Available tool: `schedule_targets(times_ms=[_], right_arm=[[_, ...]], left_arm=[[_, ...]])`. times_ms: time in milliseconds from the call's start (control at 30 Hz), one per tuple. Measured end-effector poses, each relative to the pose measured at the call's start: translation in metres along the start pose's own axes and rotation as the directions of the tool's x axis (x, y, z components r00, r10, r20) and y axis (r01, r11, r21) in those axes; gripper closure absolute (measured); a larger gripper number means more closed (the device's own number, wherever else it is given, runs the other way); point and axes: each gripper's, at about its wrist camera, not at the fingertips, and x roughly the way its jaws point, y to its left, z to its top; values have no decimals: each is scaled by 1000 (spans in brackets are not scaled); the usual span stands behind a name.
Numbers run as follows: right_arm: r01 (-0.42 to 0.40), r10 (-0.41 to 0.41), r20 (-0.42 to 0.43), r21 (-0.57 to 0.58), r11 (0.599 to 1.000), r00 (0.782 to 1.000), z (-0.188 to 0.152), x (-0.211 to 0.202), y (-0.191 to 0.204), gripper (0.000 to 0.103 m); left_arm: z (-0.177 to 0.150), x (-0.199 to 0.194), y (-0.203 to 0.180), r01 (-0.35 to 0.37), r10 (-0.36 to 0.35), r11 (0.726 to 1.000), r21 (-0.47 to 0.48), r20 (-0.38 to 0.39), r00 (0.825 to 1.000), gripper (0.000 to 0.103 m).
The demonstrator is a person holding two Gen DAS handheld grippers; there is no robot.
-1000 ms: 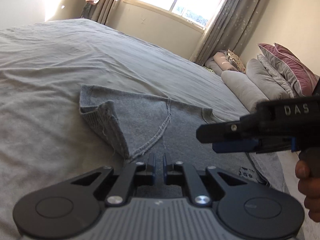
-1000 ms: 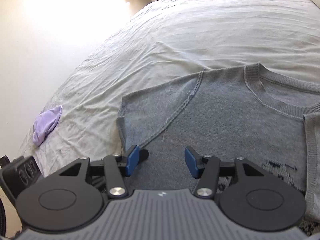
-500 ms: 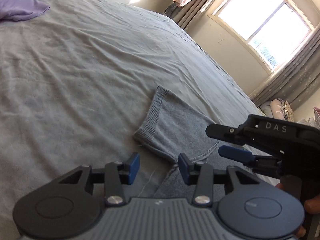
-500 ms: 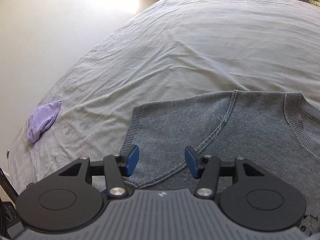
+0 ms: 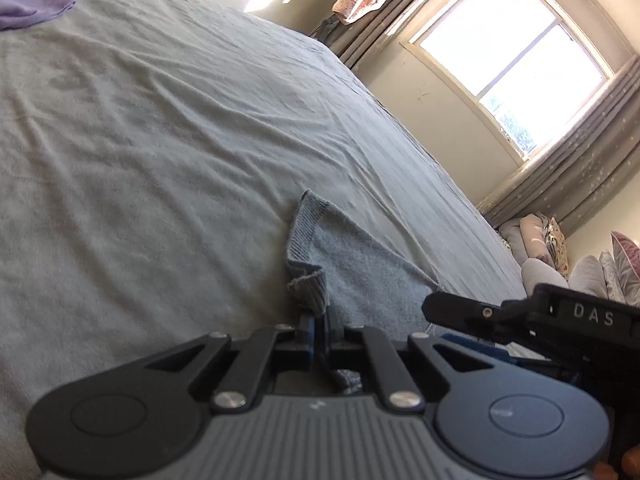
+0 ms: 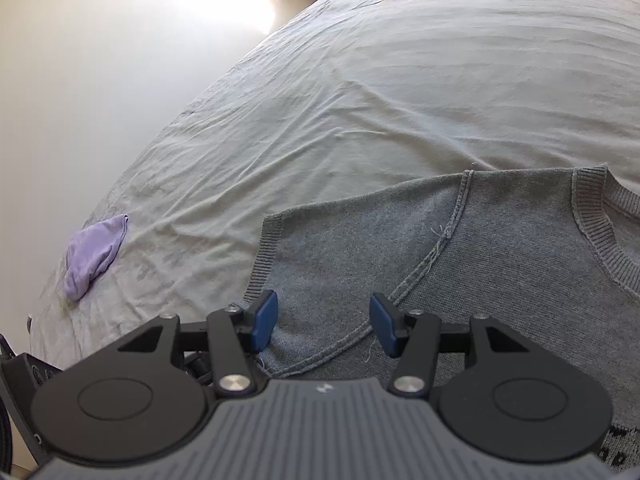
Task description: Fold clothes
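A big bed is seen, covered with a pale grey sheet that is full of soft wrinkles. A grey knitted sweater is laid flat on the sheet near the front, with its round neck hole turned to the right. One sleeve end is lifted up a little off the sheet. A small purple cloth is left crumpled near the far left edge, well apart from the sweater.

left gripper jaws closed, right gripper jaws apart
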Motion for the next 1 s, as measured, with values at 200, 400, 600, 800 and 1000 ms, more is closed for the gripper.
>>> schedule_targets(times_ms=[200,400,600,800,1000], right_arm=[[-38,38,-14,-10,999,999,10,9,1,48],[7,-7,4,-37,999,1000,14,16,-3,48],[67,-65,57,-30,997,996,14,16,-13,82],[43,-52,154,58,997,987,8,1,-45,94],[36,-60,243,100,994,968,-5,-21,-67,96]], left_arm=[[-10,-4,-31,82,-80,960,266,-20,997,100],[-26,-1,-48,126,-101,904,408,-83,991,100],[-29,-8,-51,121,-98,894,431,-75,992,100],[-43,-17,-69,138,-105,862,488,-95,990,100],[-56,-26,-88,166,-123,826,539,-115,986,100]])
